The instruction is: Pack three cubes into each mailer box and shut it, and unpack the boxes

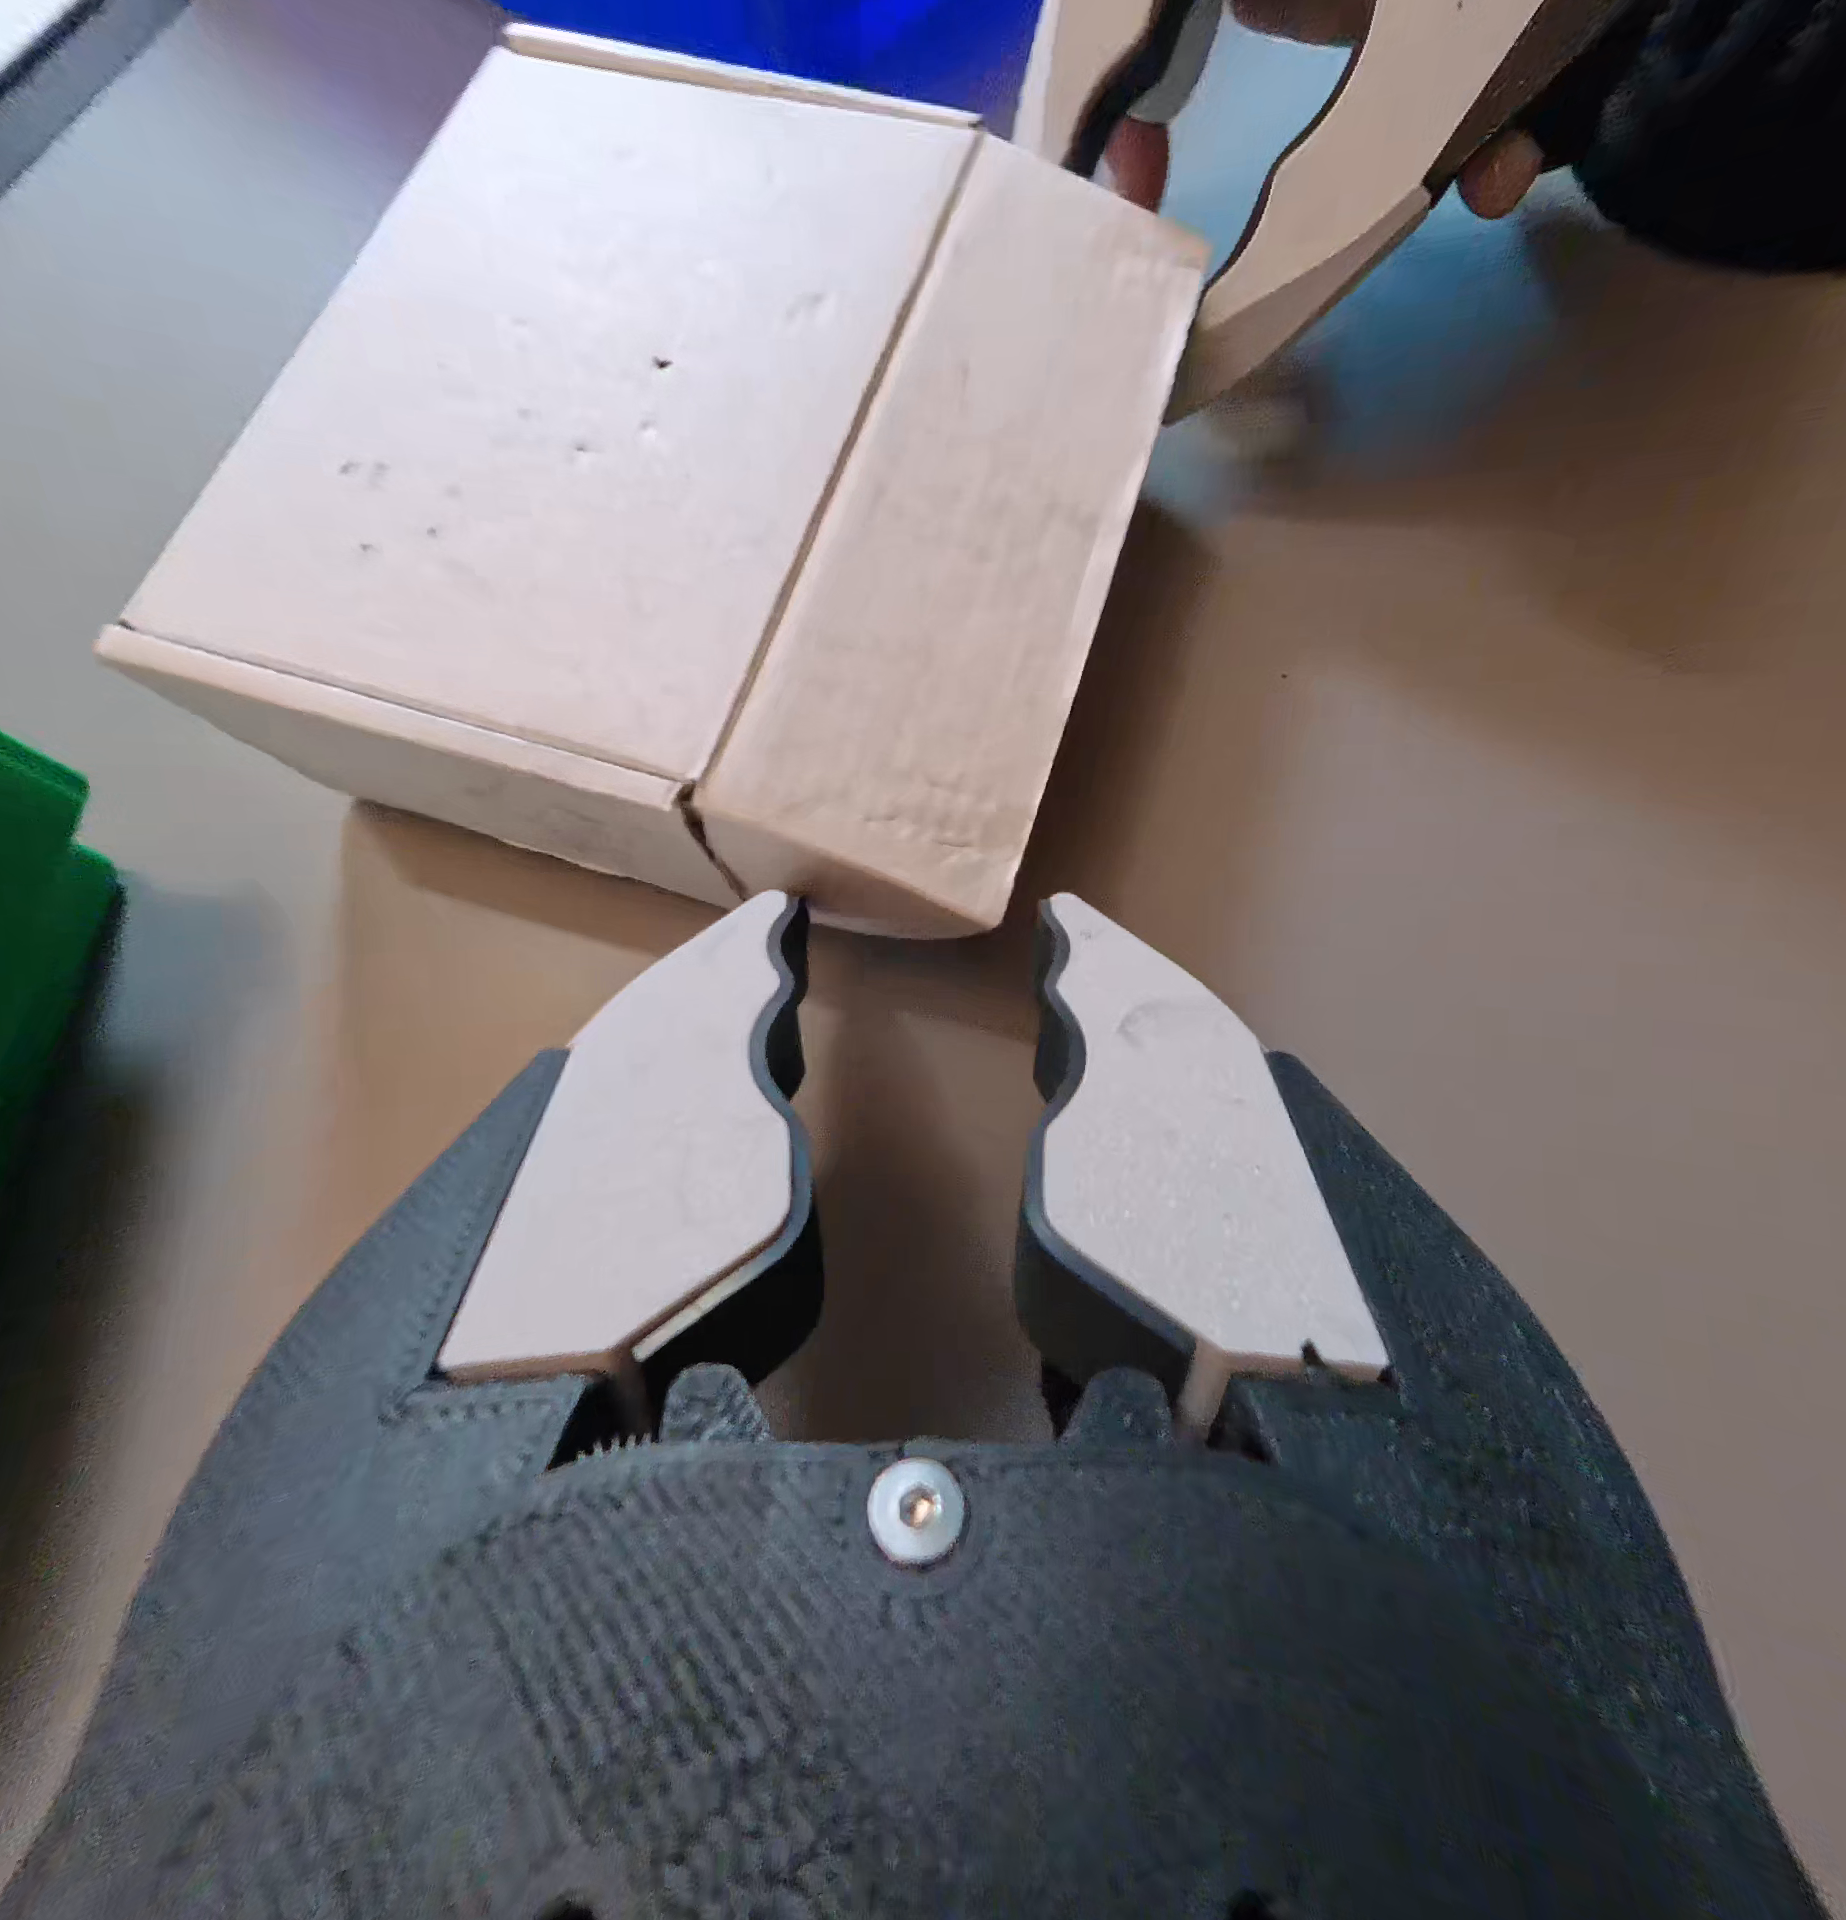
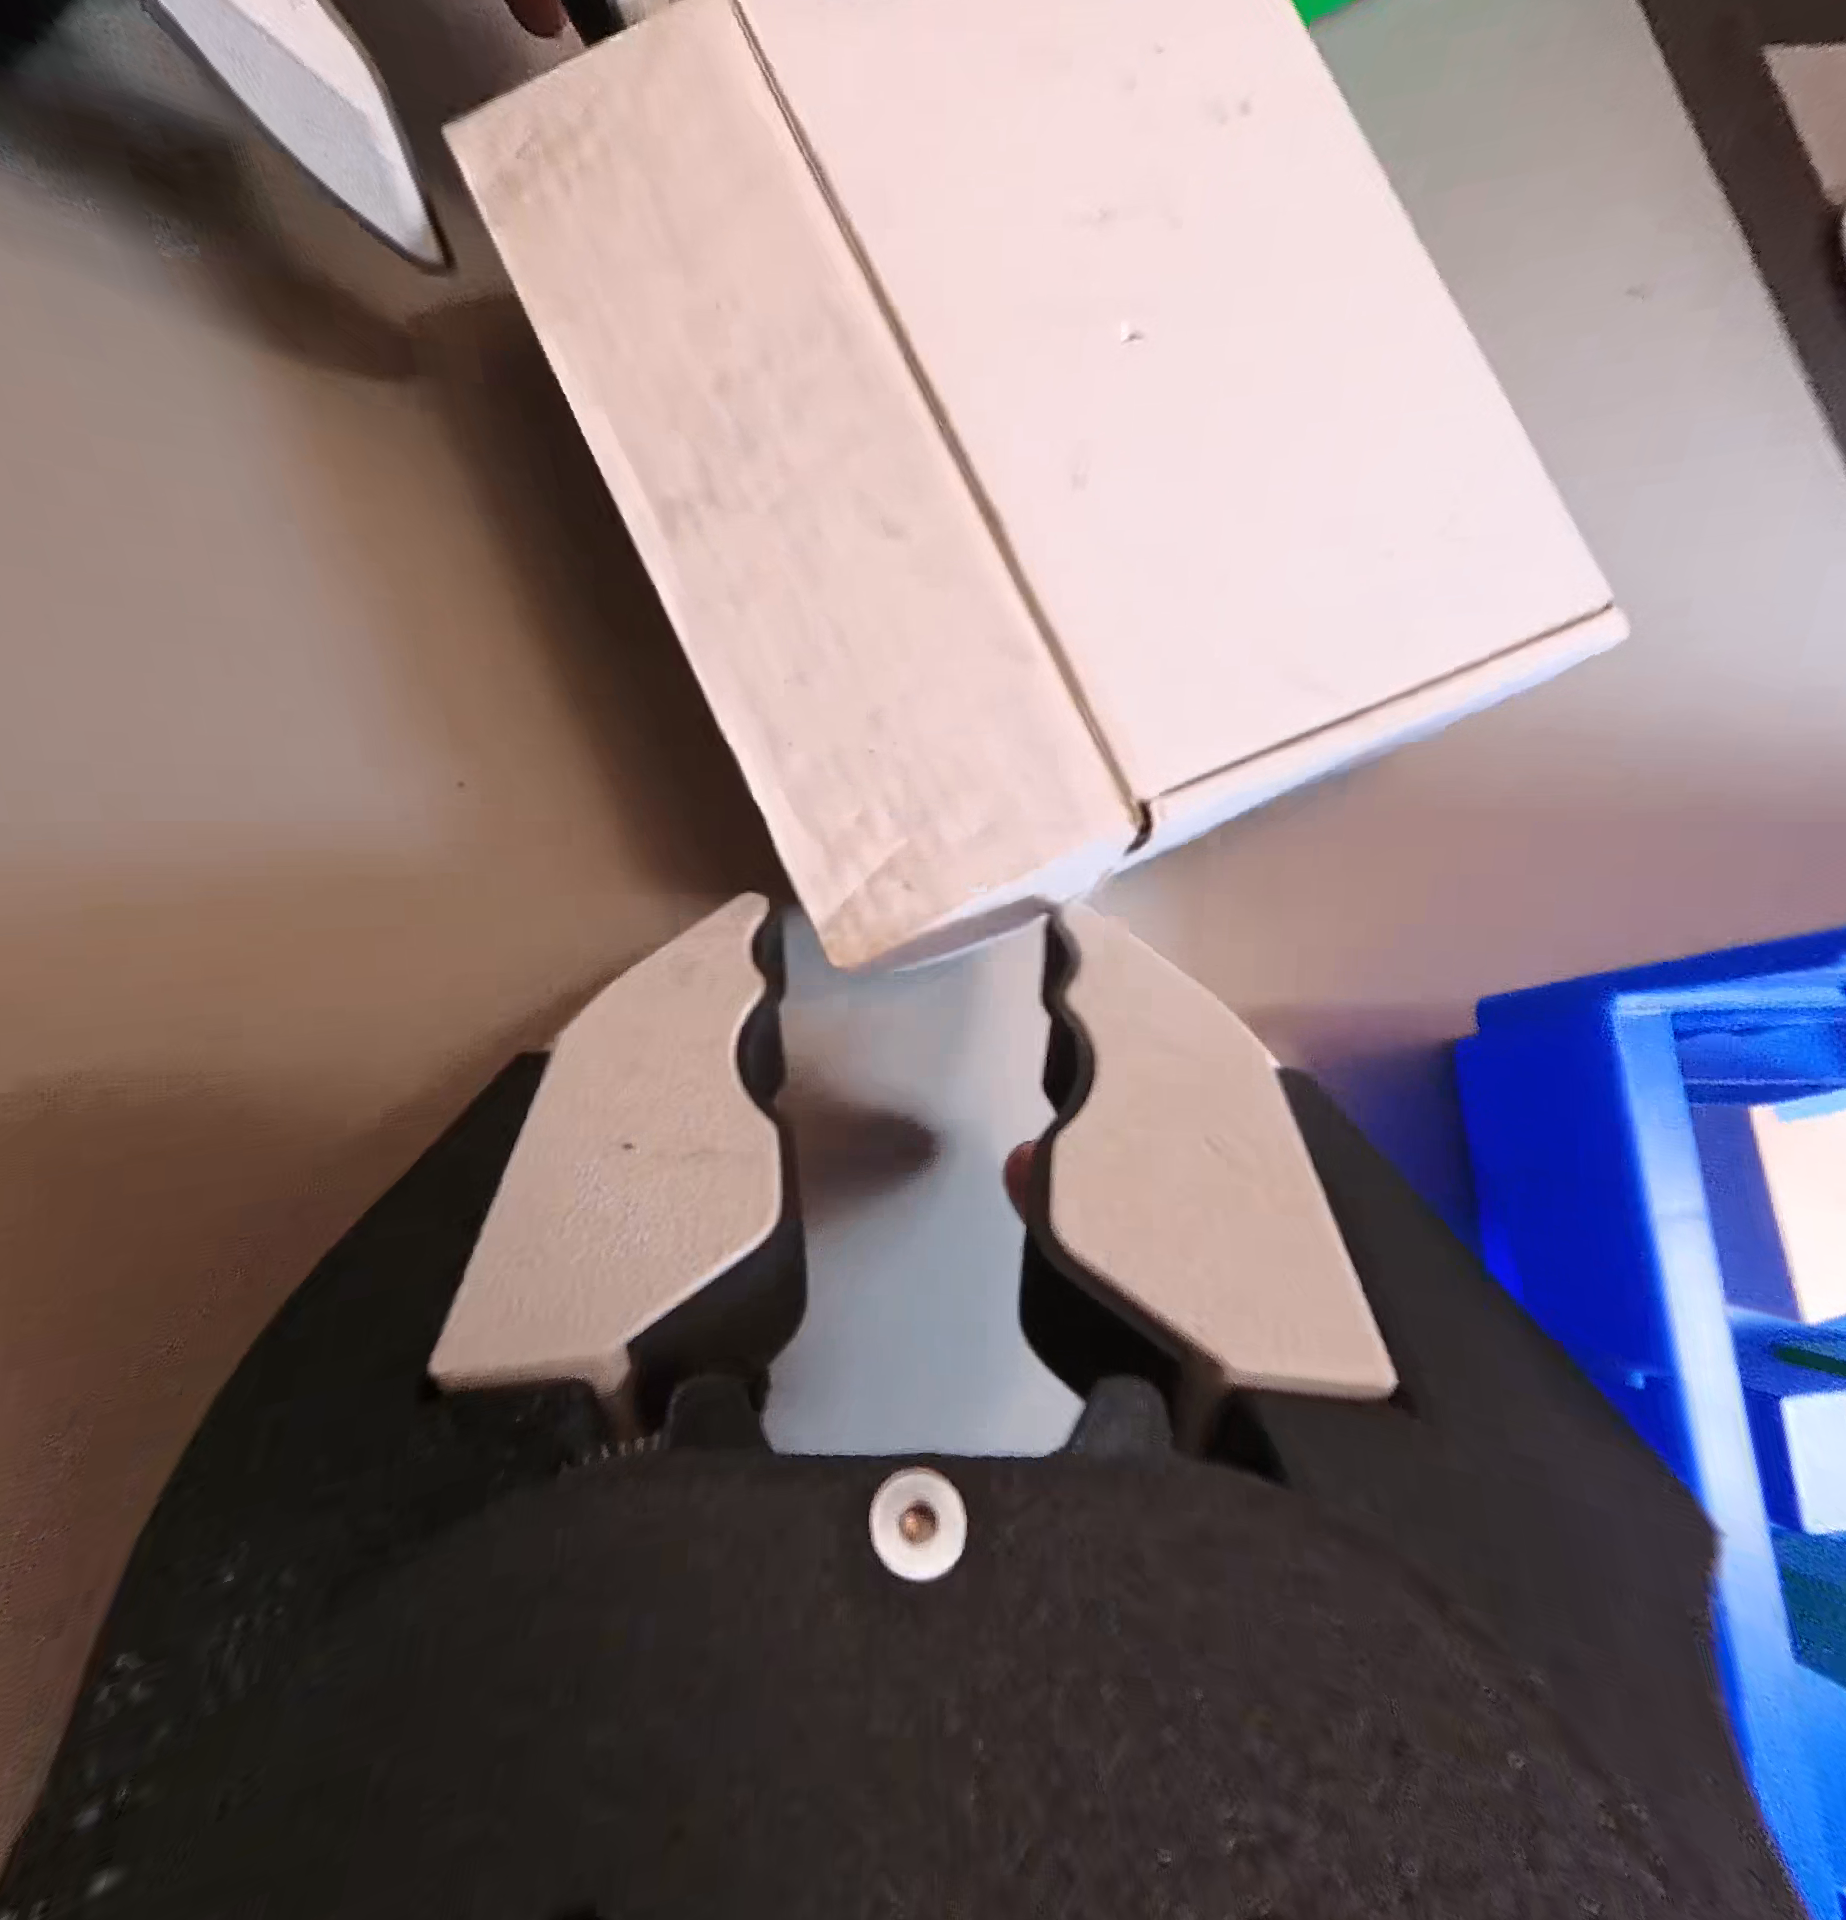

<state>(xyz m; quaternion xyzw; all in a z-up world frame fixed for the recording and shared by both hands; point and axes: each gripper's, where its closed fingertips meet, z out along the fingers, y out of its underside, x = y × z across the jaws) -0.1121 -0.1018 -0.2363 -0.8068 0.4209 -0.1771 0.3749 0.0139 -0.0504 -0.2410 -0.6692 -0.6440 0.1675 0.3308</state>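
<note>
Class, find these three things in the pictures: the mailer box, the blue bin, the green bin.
mailer box (image 1: pixel 545 416), left wrist view, shut top panel.
blue bin (image 2: pixel 1553 1164), right wrist view, near wall.
green bin (image 1: pixel 25 997), left wrist view, corner.

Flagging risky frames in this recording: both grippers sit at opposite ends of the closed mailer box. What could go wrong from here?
1. The front flap of the mailer box bulges out at its lower edge rather than lying flat, so it may spring open if nudged.
2. Both the left gripper and the right gripper are open, with fingers at the flap's corners, not around it; a push could slide the box across the table.
3. The blue bin stands near the right gripper, so a collision is possible.
</note>
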